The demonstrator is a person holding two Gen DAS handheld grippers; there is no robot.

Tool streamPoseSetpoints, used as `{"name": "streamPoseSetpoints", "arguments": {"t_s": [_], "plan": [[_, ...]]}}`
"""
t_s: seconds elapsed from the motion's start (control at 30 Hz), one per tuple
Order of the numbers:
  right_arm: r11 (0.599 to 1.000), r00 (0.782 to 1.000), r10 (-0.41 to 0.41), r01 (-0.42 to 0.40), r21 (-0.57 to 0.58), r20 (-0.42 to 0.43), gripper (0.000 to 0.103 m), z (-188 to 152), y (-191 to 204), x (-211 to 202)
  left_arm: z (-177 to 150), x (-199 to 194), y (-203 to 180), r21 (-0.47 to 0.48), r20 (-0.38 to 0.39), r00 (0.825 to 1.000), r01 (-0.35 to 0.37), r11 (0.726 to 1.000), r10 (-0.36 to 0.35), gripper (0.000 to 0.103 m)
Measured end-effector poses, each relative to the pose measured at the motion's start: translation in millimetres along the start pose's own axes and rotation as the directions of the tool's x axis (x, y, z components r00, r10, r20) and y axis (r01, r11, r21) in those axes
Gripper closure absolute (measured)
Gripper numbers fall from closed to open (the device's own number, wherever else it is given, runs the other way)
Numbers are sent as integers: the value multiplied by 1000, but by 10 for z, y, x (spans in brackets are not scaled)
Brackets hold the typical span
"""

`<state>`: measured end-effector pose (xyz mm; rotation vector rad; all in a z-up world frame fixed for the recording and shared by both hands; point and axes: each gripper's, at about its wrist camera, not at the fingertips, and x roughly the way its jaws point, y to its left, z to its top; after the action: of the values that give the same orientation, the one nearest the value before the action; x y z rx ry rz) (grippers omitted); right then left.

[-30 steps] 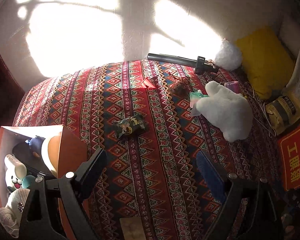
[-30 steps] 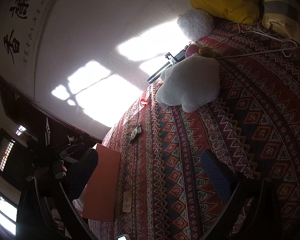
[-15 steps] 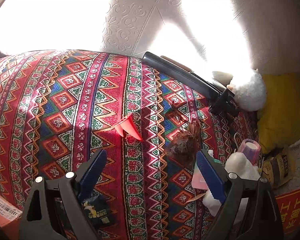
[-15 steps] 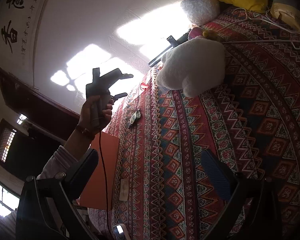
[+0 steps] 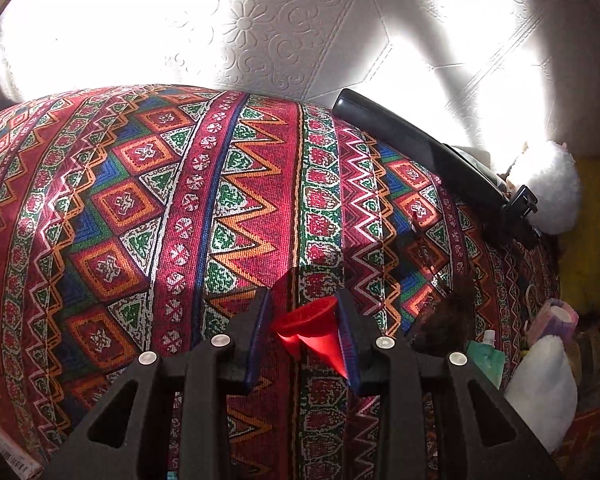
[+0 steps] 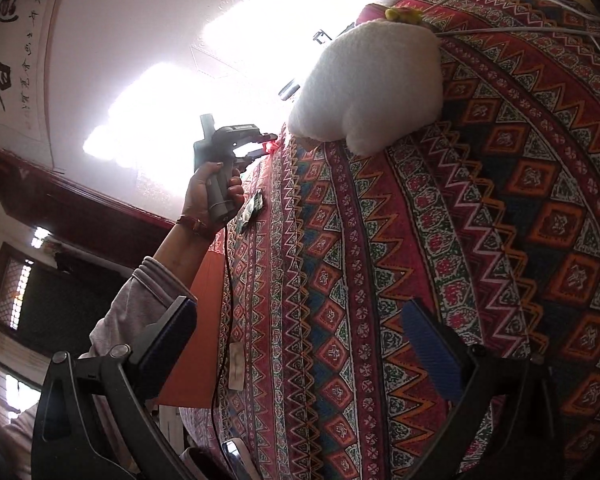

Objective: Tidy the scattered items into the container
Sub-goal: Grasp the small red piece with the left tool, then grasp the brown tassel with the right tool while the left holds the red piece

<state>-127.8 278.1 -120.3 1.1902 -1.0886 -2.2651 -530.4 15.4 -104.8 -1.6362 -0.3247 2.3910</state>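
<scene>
My left tool (image 5: 305, 334) is closing its jaws around a small red plastic piece (image 5: 312, 332) on the patterned bedspread (image 5: 140, 208); right of it I see a dark tuft (image 5: 446, 320), and far right a black bar (image 5: 420, 144) beside a white plush (image 5: 548, 188)

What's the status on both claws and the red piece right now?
Left claw closing, red plastic piece between its pads. Right claw open, empty, above the patterned cloth. Nothing blocking.

Hard sunlight overexposes the wall (image 5: 260, 20); fisheye bends shadowed edges
</scene>
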Motion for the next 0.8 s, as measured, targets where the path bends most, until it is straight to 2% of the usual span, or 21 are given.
{"name": "streamPoseSetpoints", "arguments": {"t_s": [0.13,0.27,0.37,0.5,0.63,0.7,0.73,0.8], "plan": [[998,999,-25,26,-51,30,1,-14,113,-42,-195,-707,-88,28,34,997,65,997,-66,74],[996,998,-40,44,-80,52,1,-27,202,-58,-557,-1678,-40,110,80,995,54,992,-63,74],[991,997,-46,54,-122,66,1,-63,306,-54,-1040,-2482,251,127,170,985,13,992,-34,74],[988,996,-52,63,-141,78,1,21,483,53,-1903,-3344,841,92,312,949,20,996,-47,74],[980,995,51,-32,-197,90,1,608,956,322,-2525,-3688,1460,-23,387,919,87,996,-71,74],[973,995,16,8,-232,102,2,1050,1213,612,-2683,-3758,1712,-66,428,900,122,990,-83,73],[973,996,-13,34,-230,92,7,1278,1296,811,-2727,-3781,1827,-84,448,890,130,988,-79,73],[970,993,-105,113,-217,46,11,1690,1377,1303,-2761,-3795,2042,-118,483,873,143,983,-69,73]]}}
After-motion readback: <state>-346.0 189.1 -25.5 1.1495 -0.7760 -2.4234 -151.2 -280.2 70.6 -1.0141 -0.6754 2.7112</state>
